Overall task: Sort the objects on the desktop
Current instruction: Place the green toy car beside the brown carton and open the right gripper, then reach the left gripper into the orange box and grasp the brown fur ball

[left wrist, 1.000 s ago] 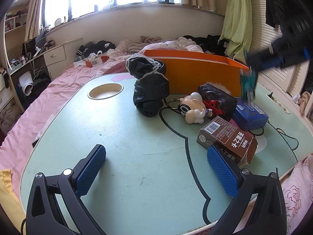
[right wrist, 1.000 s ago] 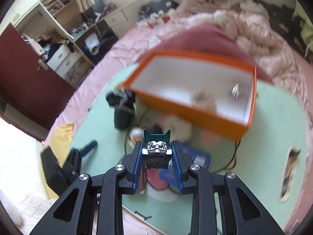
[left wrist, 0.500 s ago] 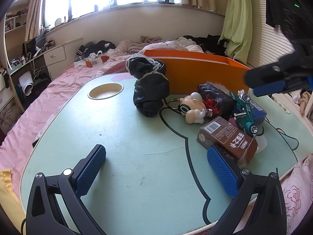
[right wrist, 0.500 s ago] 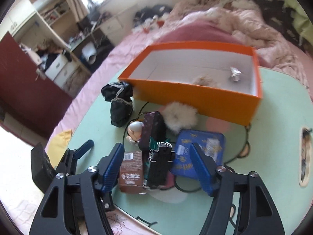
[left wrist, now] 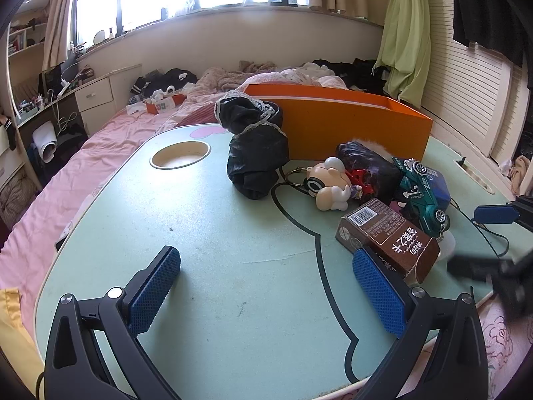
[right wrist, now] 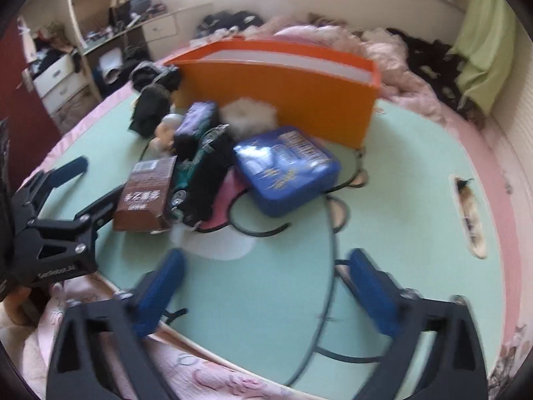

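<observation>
Shown together, the two wrist views fix a moment when neither tool carries anything. Left gripper (left wrist: 266,286) hovers low over the near part of the green table (left wrist: 206,226), its jaws spread wide and empty, the right-hand pad just beside the brown carton (left wrist: 386,236). Right gripper (right wrist: 266,286) hangs near the table's edge, jaws likewise wide apart and empty; its view is blurred. Objects awaiting sorting lie in a tight cluster in front of the orange box (left wrist: 336,126): a green toy car (left wrist: 419,193) propped at a tilt between the carton and a blue tin (right wrist: 286,166), a small figurine (left wrist: 328,186), a dark pouch (left wrist: 366,166), a white fluffy ball (right wrist: 248,116) and a bundle of black cloth (left wrist: 256,156). Judged risk: the car rests unsteadily, so a nudge to the carton or tin could roll it toward the edge. Because the items touch, jaws closing on one may catch or drag a neighbour. A thin cable (left wrist: 493,233) trails near the cluster and could snag a finger.
</observation>
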`<state>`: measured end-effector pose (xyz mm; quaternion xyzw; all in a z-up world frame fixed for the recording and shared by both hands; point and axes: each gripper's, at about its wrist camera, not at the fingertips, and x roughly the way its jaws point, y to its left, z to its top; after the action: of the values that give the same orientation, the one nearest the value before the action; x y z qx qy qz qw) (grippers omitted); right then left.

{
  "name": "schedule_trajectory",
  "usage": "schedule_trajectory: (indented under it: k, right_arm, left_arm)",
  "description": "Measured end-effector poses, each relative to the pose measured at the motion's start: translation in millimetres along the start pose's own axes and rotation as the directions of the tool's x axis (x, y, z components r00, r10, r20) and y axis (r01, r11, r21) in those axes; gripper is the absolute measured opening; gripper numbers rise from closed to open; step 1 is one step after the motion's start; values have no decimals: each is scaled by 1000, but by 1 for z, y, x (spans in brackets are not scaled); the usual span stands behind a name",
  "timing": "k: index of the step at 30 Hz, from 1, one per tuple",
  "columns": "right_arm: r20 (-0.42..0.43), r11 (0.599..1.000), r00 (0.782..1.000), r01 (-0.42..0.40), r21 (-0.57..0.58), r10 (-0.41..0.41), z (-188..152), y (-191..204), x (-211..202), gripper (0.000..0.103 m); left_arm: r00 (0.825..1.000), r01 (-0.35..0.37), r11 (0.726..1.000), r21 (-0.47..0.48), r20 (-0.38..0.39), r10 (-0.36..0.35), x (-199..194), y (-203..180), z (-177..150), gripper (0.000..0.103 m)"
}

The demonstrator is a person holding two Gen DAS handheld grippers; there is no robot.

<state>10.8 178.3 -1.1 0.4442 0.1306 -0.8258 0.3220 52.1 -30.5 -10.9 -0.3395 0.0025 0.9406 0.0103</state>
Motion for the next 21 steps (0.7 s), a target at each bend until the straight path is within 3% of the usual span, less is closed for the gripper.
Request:
schedule_trajectory:
  k: [21]
  right_arm:
    - [21,999,999,-26,-26,27,3,1,2,103]
  left_arm:
    - [1000,2,1000,2,-6,-2,1,2,0,103]
